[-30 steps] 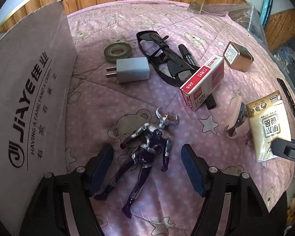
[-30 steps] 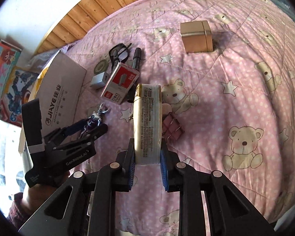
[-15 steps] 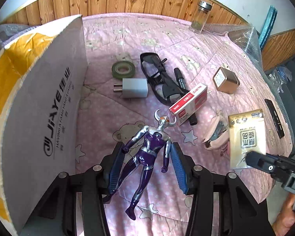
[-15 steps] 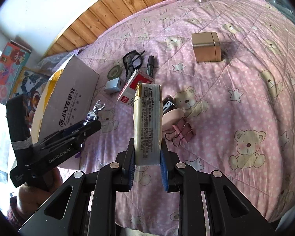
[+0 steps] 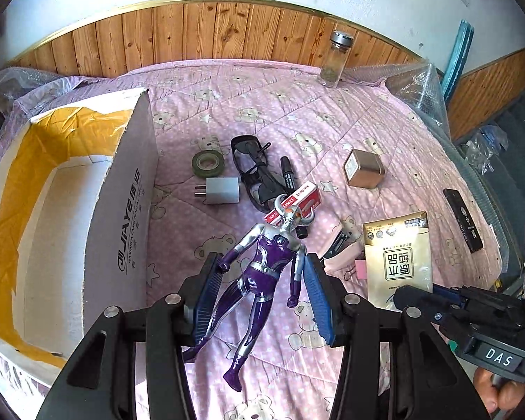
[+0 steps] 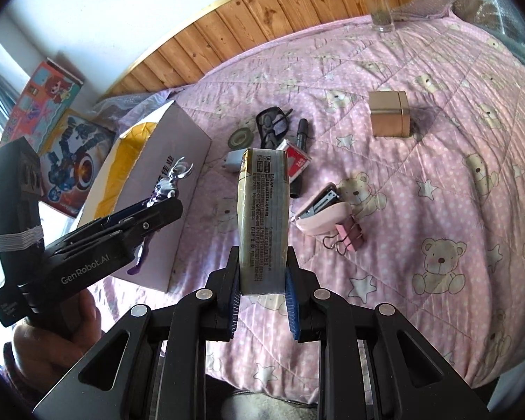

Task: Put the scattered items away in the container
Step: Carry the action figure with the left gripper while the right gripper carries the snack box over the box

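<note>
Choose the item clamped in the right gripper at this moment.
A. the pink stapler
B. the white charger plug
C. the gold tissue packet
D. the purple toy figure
C: the right gripper is shut on the gold tissue packet; the toy figure is in the left gripper.

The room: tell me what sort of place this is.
Probably a bedroom at home: a pink teddy-bear quilt covers a bed, wood panelling lines the wall, and toy boxes stand beside it.
</note>
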### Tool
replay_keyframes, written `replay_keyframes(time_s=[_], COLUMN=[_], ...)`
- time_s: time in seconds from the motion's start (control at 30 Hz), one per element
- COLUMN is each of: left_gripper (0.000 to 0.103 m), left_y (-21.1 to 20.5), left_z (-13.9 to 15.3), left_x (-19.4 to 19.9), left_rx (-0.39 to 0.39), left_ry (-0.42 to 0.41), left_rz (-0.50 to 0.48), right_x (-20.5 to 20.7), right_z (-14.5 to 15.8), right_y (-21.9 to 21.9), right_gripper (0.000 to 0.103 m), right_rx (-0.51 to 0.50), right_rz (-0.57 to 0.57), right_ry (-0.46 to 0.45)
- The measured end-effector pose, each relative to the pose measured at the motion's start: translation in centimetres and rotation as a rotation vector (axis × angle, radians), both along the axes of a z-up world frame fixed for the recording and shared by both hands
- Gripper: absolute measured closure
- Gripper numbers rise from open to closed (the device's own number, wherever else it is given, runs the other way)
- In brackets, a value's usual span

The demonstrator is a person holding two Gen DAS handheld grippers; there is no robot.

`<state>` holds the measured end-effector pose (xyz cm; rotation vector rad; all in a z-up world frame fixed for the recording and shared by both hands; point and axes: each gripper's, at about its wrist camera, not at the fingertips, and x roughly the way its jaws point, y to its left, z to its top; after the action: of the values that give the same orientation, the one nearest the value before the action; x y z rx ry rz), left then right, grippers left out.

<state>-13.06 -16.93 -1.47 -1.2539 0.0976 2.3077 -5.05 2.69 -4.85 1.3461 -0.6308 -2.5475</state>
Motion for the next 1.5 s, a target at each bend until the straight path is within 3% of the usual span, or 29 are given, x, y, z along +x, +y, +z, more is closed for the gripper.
replay_keyframes(time_s=[0.53,1.5], left_gripper=[0.054,0.054], left_y=[-4.0,-15.0], left_z=[4.4,6.8], left_x=[-1.0,-5.8], left_rx=[0.078,0.131], left_ry=[0.039,0.065], left_rz=[0.049,0.23], right_x=[-2.2,-9.7], right_z=[4.0,7.5], right_y=[-4.4,-16.4], right_gripper=[0.08,0.08], right_rx=[0.028,0.028], right_rz=[0.111,0.347], right_ry=[0.057,0.083])
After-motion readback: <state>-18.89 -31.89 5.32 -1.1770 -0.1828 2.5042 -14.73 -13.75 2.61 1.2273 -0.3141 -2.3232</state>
